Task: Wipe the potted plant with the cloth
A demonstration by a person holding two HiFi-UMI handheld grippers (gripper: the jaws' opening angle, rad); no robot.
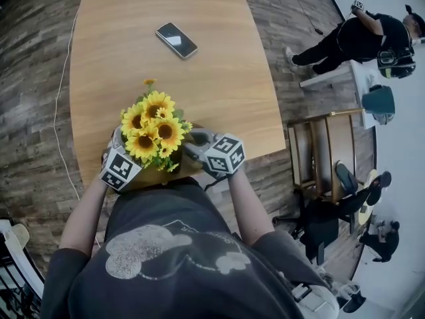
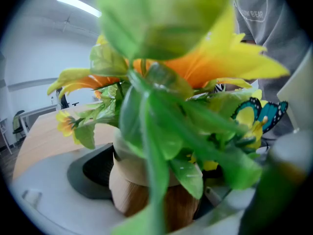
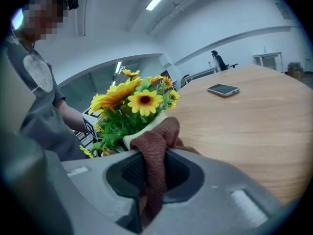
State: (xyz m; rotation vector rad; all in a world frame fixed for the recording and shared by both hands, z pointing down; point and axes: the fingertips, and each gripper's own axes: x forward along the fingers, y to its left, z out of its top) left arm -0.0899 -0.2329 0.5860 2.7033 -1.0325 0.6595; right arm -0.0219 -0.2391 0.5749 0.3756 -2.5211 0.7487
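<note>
The potted plant (image 1: 154, 128), yellow sunflowers with green leaves, stands at the near edge of the wooden table (image 1: 166, 65), between my two grippers. In the left gripper view its brown pot (image 2: 142, 199) with a cream rim sits between the jaws, and leaves hide much of it. My left gripper (image 1: 118, 153) is shut on the pot. My right gripper (image 1: 202, 146) is shut on a brown cloth (image 3: 156, 146), which is bunched against the pot's pale rim (image 3: 146, 127) on its right side. A blue-and-yellow butterfly ornament (image 2: 259, 114) sits among the leaves.
A black phone (image 1: 176, 40) lies farther up the table. A white cable (image 1: 61, 92) runs along the floor by the table's left edge. To the right are a wooden frame (image 1: 319, 151), chairs, and a person (image 1: 358, 38) sitting on the floor.
</note>
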